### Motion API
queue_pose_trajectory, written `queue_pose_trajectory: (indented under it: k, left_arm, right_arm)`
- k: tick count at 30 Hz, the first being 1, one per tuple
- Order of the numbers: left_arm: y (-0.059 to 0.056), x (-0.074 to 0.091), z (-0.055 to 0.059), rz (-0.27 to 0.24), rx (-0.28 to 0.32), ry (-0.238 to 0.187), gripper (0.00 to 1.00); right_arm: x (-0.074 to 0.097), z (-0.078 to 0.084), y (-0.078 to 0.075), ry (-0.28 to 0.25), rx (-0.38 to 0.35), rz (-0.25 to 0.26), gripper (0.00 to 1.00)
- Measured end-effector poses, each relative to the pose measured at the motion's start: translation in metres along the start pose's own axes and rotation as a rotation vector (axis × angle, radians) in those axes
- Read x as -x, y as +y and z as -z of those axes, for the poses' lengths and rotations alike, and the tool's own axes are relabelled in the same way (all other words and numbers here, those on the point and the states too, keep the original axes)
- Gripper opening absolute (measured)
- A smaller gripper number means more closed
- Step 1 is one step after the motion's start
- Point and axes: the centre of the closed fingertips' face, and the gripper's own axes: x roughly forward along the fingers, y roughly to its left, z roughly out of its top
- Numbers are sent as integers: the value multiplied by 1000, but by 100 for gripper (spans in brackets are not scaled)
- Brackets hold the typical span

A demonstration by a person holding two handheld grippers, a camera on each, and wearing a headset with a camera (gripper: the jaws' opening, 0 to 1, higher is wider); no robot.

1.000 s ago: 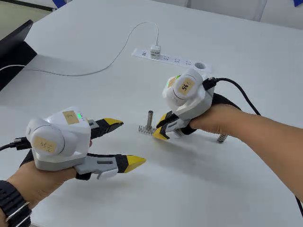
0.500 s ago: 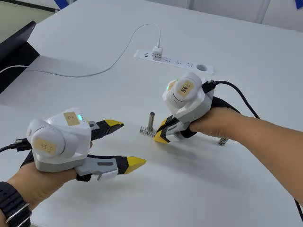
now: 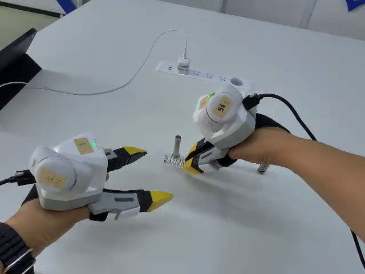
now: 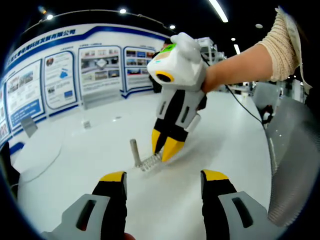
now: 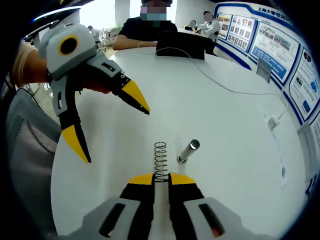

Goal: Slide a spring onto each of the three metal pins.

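Observation:
A short metal pin (image 3: 177,146) stands upright on the white table. My right gripper (image 3: 189,164) is shut on one end of a small spring (image 3: 171,161), which lies nearly level and pokes out toward the pin's base. In the right gripper view the spring (image 5: 160,160) sticks out from the closed jaws, just left of the pin (image 5: 188,151). My left gripper (image 3: 155,174) hangs open and empty to the lower left. Its own view shows the pin (image 4: 135,152) and spring (image 4: 150,162) beyond its tips. A second spring-covered pin (image 3: 262,168) peeks out behind the right hand.
A white power strip (image 3: 199,73) with a plug and cable lies at the back of the table (image 3: 239,228). A dark screen (image 3: 14,63) sits at the far left. People sit beyond a laptop (image 5: 180,50) across the table.
The right gripper has tilted slightly while keeping the spring beside the pin. The left gripper stays open in about the same place.

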Motion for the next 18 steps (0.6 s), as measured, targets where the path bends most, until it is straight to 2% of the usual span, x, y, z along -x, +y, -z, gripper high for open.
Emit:
queue_pose_trajectory:
  k: [11,18]
  left_arm:
    - [-19,-7,-1,50,-12,2,57]
    - [-26,-11,-5,74,-29,-4,55]
  right_arm:
    - [25,12,21,19,55,-16,11]
    - [36,13,35,20,88,-30,11]
